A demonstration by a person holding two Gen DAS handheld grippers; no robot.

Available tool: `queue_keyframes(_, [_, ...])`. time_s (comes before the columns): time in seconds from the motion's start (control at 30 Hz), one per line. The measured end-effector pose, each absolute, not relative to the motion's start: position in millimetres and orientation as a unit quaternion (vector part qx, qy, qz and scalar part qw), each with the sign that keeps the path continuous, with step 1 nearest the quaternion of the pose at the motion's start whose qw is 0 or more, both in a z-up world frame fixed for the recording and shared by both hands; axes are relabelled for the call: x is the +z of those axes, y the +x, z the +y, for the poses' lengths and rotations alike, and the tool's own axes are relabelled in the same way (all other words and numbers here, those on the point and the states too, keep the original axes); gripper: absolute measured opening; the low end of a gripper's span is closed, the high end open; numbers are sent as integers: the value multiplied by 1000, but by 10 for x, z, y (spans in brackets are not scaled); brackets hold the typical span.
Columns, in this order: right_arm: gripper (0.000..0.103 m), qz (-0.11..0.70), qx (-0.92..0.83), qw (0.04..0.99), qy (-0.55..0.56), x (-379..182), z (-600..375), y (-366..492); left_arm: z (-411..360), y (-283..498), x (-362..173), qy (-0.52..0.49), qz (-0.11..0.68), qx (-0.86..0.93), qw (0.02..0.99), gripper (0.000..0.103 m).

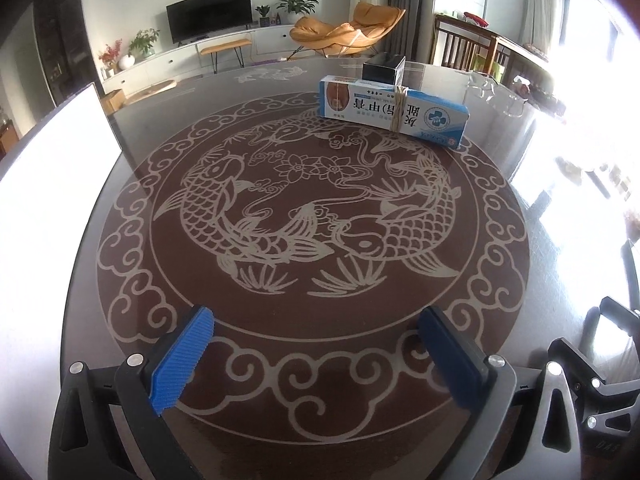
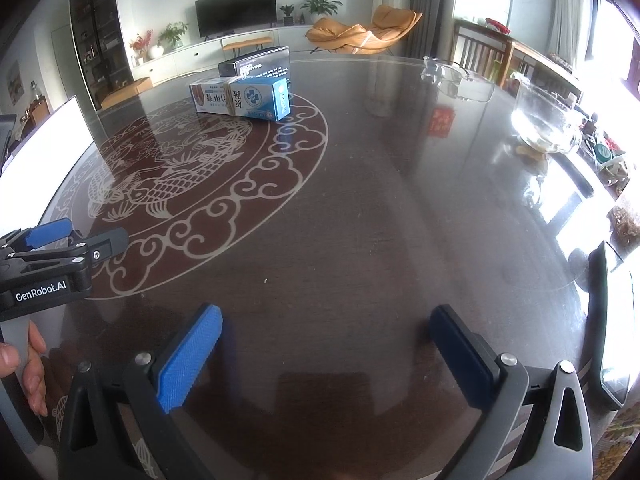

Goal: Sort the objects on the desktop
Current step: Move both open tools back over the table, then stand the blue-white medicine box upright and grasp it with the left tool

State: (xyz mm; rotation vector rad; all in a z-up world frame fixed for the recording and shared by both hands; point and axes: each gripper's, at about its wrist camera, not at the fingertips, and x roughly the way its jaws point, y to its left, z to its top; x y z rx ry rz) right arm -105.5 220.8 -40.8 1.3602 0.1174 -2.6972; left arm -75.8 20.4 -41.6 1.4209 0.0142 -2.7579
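A blue and white carton (image 1: 394, 110) bound with a rubber band lies on the far side of the dark round table (image 1: 320, 384); it also shows as the carton (image 2: 244, 98) in the right wrist view. Behind it stands a black box (image 1: 383, 69), seen too as the black box (image 2: 256, 63). My left gripper (image 1: 316, 322) is open over the fish pattern, well short of the carton, nothing between its blue pads. My right gripper (image 2: 326, 322) is open above bare tabletop, far from both boxes. The left gripper (image 2: 60, 240) appears at that view's left edge, held by a hand (image 2: 28, 364).
A clear glass tray (image 2: 460, 80) and a glass bowl (image 2: 546, 120) sit at the table's far right. A phone (image 2: 612, 320) lies near the right edge. A white board (image 1: 52, 200) stands at the left. Chairs and a cluttered side surface lie beyond the table.
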Motion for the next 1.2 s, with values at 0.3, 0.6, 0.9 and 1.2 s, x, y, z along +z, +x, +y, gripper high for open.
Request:
queue_keyframes(0.3, [103,39,-891,59,449,-409,2207,-1053,204,-759,-415,458,4,-889,19,103])
queue_keyframes(0.6, [103,39,-891,59,449,-411,2207,-1060,203,-764,-418,458,4,-889,19,103])
queue_keyframes(0.9, [103,42,-885,64,459,-397,2275,-1194,-16,-528,-390,471,-1,-882,12,103])
queue_keyframes(1.2, [103,-52,-898,42,434,-97,2658,-2935,-166,-447,-386,458,15,-888,38,103])
